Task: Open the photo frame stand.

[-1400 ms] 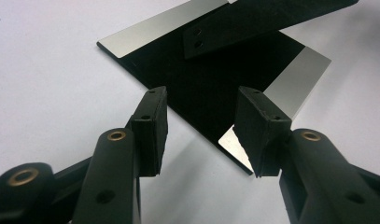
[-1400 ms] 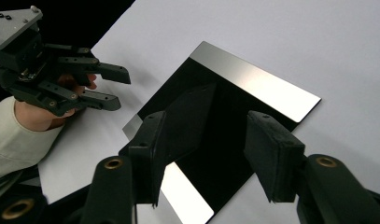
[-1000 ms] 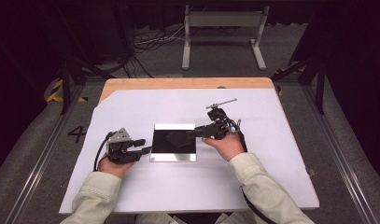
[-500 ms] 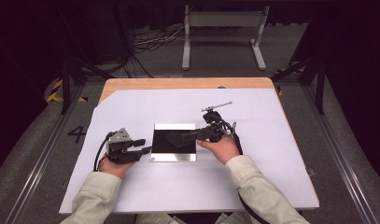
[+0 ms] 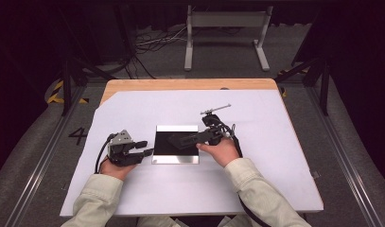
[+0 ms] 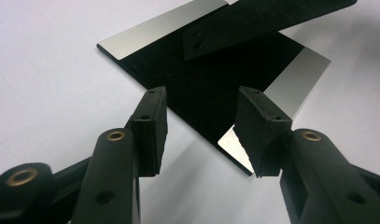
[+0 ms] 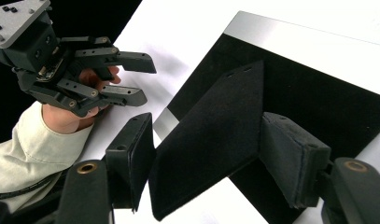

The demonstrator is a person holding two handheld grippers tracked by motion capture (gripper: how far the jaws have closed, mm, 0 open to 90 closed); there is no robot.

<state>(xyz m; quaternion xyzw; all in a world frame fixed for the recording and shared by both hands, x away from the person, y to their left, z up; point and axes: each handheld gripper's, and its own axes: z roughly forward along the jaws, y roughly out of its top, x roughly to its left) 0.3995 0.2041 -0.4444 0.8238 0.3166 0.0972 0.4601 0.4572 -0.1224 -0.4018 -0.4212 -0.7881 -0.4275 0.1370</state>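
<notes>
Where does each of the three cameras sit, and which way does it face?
High view: above the person's side, looking forward and down on the table; the person's sleeves show.
Left gripper view: rides the left claw, looking along its open jaws at the black plate.
Right gripper view: rides the right claw, whose jaws have just been opening, a black flat piece between them; the left hand shows beyond.
Shared: both gripper views show the plate and the flat piece.
</notes>
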